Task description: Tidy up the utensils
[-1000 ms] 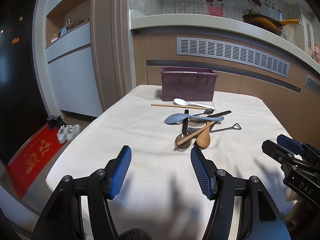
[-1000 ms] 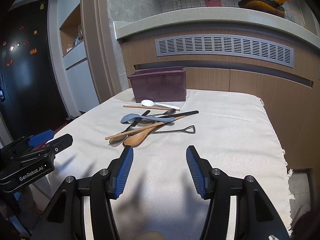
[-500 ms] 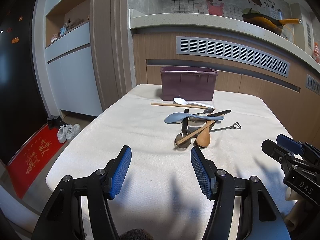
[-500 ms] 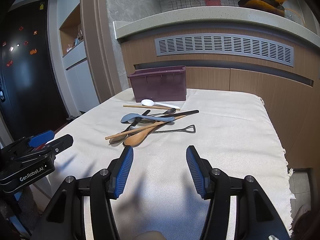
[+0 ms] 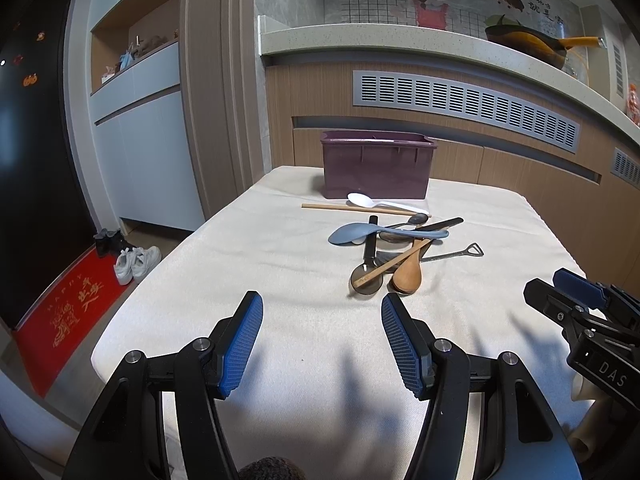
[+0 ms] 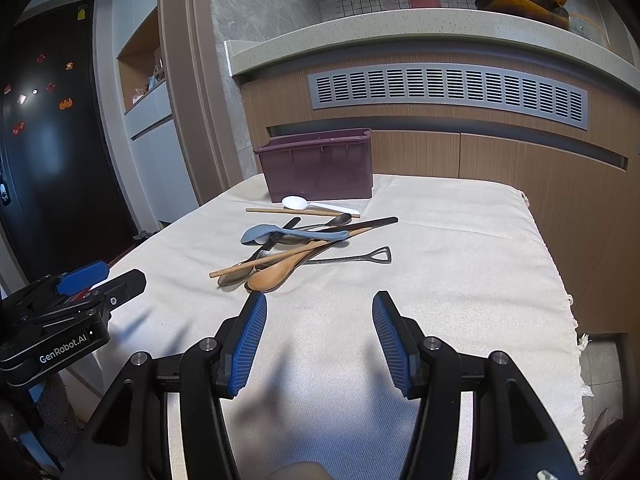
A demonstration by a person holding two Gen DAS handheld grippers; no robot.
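Cream cloth over the table (image 5: 240, 280), and on it, well ahead of both grippers, a loose heap of utensils just in front of the purple plastic bin (image 5: 376, 168) at the far edge. Left gripper (image 5: 322, 340) hovering low over bare cloth, blue pads spread wide, nothing between them; right gripper (image 6: 319, 336) likewise gaping and empty, aimed at the near end of the heap. White plastic spoon (image 5: 372, 201) and a single wooden chopstick (image 5: 360, 209) lying nearest the bin, apart from the tangle. Blue plastic rice paddle (image 5: 380, 234) riding on top of the pile, across a black-handled ladle (image 5: 368, 264) and a second black handle (image 6: 372, 224). Wooden spoon (image 6: 280, 272) nearest, bowl toward the grippers, crossed by another wooden stick (image 6: 260, 262); slim metal spoon with a loop handle (image 6: 360, 258) poking out to the right. All light and rigid by the look of it, nothing fragile, but thin, flat to the cloth and interlocked, so likely to drag neighbours along. Metal and glossy plastic probably slippery between the pads; bare wood probably kinder. Best bet: the top or outlying pieces first, pinched across the handle near mid-length, not at the bowl. Bin interior hidden from here.
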